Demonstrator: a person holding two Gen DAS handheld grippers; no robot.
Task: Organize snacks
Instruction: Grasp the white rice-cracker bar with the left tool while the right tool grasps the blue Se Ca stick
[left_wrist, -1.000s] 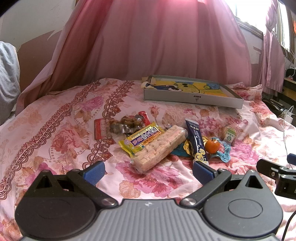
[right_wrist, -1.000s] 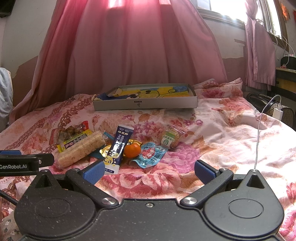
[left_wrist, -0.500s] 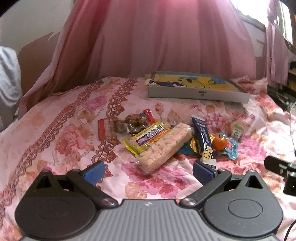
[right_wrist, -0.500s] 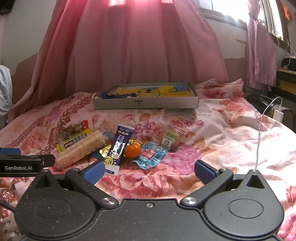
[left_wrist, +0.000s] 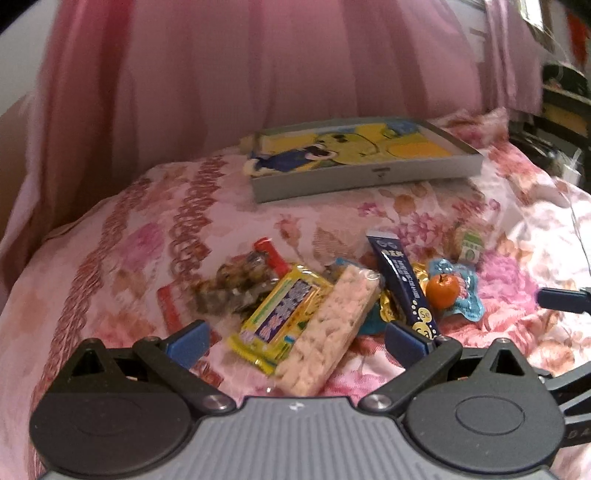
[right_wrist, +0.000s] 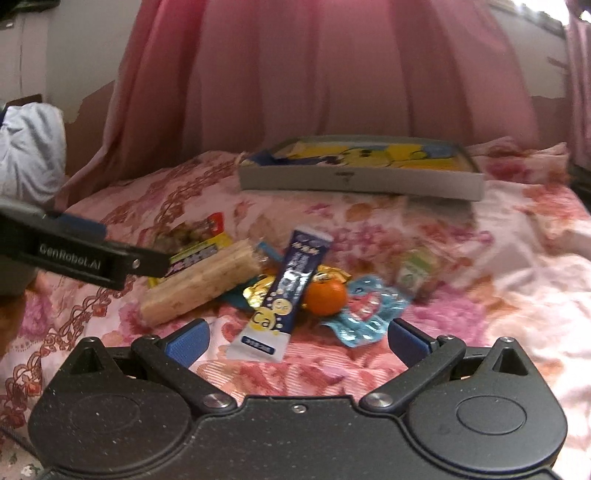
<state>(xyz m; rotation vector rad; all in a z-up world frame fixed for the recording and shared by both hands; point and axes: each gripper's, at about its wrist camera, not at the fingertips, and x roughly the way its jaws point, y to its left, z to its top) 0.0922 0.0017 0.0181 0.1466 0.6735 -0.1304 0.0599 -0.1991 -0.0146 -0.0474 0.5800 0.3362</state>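
Dead centre of frame, left gripper (left_wrist: 297, 339) gapes wide and empty, rice bar (left_wrist: 330, 330) running lengthwise between its fingers.

A home bedroom: a bed with a pink floral bedspread (right_wrist: 498, 266), pink curtains (right_wrist: 332, 74) behind, a window at the upper right.

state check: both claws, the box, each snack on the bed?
left claw: open, empty, over the rice cracker bar
right claw: open, empty
box: open, no snacks inside
rice cracker bar: sealed, flat, overlaps the yellow packet
yellow packet: sealed, flat
dark blue stick pack: sealed, lies over the gold wrapper
orange: whole, resting on the light blue packet
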